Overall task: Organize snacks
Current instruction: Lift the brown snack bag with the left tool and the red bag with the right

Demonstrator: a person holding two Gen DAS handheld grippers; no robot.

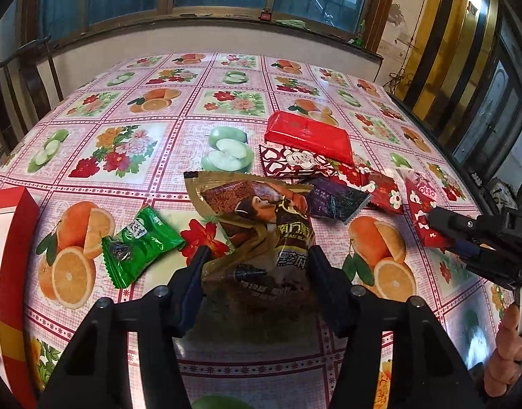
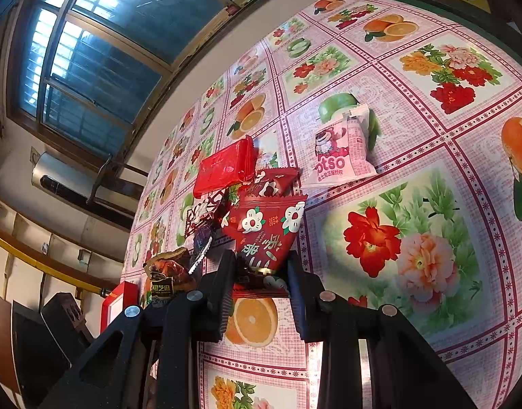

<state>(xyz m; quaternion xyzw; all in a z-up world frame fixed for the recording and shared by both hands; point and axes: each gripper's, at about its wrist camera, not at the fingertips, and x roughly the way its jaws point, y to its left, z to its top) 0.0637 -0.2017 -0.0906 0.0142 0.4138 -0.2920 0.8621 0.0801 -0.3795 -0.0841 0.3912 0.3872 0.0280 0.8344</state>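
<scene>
Both tongs pinch crinkly foil packets — brown pouch (image 1: 261,225), apparently red sachet (image 2: 266,235).

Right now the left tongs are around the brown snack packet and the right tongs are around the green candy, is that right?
Not quite. The left tongs do sit around the brown snack packet, but the right tongs are around a red flowered packet, as the right wrist view shows. The green candy lies untouched on the table beside the brown packet.
</scene>
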